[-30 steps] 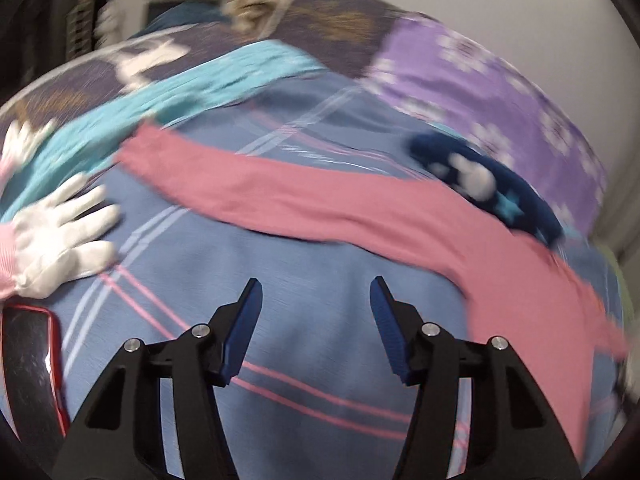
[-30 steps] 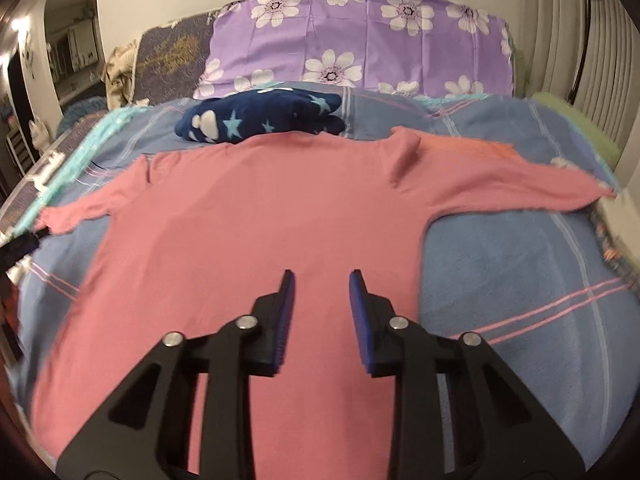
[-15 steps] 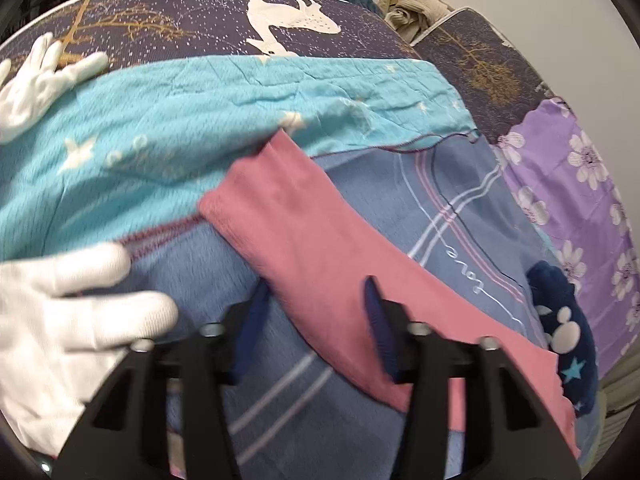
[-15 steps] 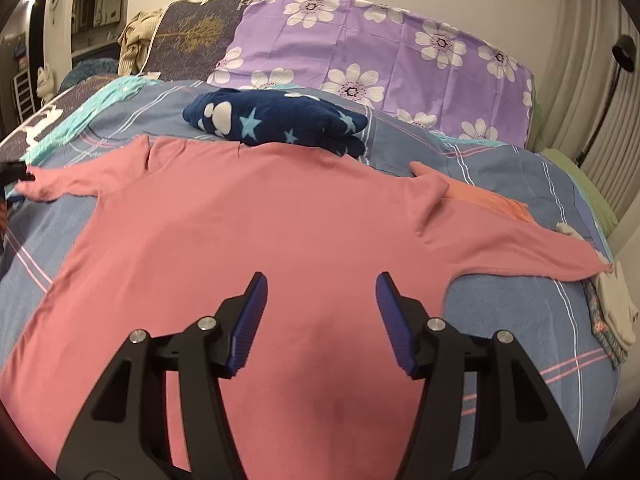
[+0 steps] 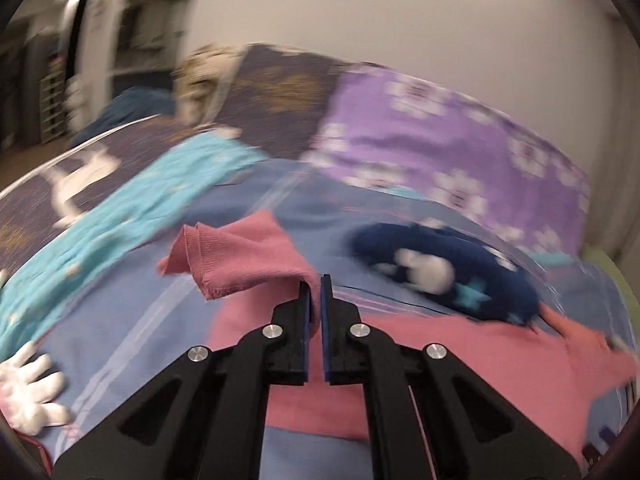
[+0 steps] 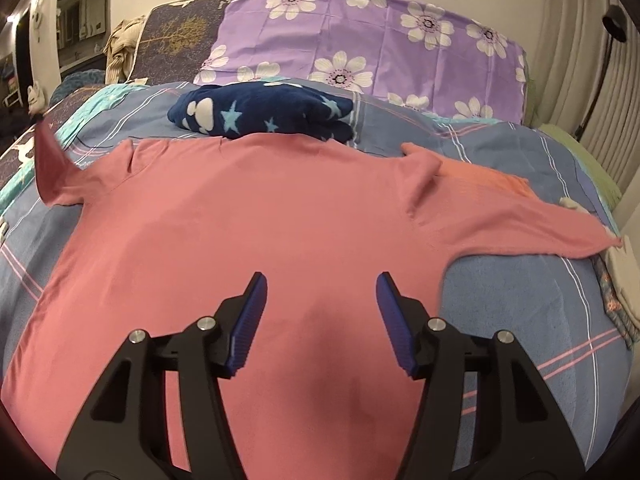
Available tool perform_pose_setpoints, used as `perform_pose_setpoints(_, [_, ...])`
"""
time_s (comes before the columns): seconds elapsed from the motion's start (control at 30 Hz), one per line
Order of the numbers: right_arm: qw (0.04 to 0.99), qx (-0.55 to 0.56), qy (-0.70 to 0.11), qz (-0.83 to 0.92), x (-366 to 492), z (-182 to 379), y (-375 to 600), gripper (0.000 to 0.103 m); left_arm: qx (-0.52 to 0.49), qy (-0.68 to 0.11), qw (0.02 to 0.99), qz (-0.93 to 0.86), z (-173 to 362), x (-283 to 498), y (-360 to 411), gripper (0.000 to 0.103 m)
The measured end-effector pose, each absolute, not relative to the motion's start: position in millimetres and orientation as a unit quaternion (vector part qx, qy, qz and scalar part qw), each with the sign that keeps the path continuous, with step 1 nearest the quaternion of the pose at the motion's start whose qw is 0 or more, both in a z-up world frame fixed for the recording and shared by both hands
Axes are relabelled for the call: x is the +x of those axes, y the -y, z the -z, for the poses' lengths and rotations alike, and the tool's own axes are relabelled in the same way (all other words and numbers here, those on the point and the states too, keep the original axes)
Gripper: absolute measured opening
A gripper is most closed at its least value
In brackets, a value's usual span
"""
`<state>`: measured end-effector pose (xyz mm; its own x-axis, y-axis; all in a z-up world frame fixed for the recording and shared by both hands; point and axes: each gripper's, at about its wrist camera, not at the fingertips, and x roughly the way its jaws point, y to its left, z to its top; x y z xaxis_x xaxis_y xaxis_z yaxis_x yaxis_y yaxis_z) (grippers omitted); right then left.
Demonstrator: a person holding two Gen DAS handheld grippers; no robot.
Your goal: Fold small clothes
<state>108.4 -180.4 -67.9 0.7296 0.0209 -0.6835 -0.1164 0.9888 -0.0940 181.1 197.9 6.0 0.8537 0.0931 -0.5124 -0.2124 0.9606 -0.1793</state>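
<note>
A pink long-sleeved shirt lies spread flat on the blue checked bedspread. My left gripper is shut on the end of its left sleeve, whose cuff hangs folded above the bed. From the right wrist view that sleeve stands lifted at the far left. My right gripper hovers open over the lower middle of the shirt, with nothing between its fingers. The right sleeve lies stretched out flat.
A folded dark blue garment with stars sits just beyond the shirt's collar. A purple flowered pillow and a dark one lean at the headboard. A white glove lies at the left, a turquoise cloth beyond.
My left gripper has shut on the left sleeve's end and lifted it off the bed. My right gripper opened wider and stayed over the shirt.
</note>
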Motion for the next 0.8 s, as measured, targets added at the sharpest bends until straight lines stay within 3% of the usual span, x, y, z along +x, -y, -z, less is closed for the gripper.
perform_pose_setpoints(0.13, [0.926,-0.047,-0.373,-0.015,104.9,72.6,203.3,0.059,-0.041,-0.285,0.957,0.027,8.1,199.0,-82.6,0.008])
perform_pose_setpoints(0.17, [0.926,-0.043,-0.376,-0.011,105.3,73.2,207.9,0.059,-0.024,-0.291,0.955,0.044,15.5,202.0,-60.4,0.018])
perform_pose_setpoints(0.2, [0.925,-0.037,-0.379,-0.007,105.5,74.0,213.7,0.059,-0.004,-0.3,0.952,0.061,27.2,203.8,-35.0,0.038])
perform_pose_setpoints(0.27, [0.922,-0.025,-0.386,0.002,105.8,75.8,226.5,0.059,0.024,-0.312,0.946,0.081,46.3,203.3,-4.8,0.061])
perform_pose_setpoints(0.3, [0.922,-0.023,-0.387,0.005,105.9,76.2,230.3,0.059,0.043,-0.317,0.943,0.09,56.2,201.4,7.0,0.066])
perform_pose_setpoints(0.43, [0.92,-0.017,-0.392,0.002,111.7,76.0,241.2,0.059,0.08,-0.321,0.939,0.092,73.7,192.9,10.1,0.072])
perform_pose_setpoints(0.5, [0.916,0.005,-0.402,-0.022,121.8,74.8,240.9,0.058,0.071,-0.313,0.945,0.07,72.0,185.5,-8.3,0.081])
perform_pose_setpoints(0.63, [0.896,0.043,-0.429,-0.106,155.8,75.7,221.9,0.027,0.043,-0.311,0.949,0.031,77.3,177.1,-48.5,0.083])
perform_pose_setpoints(0.8, [0.869,0.061,-0.455,-0.186,210.7,76.4,169.5,0.024,-0.022,-0.356,0.934,0.0,96.1,187.1,-80.9,0.083])
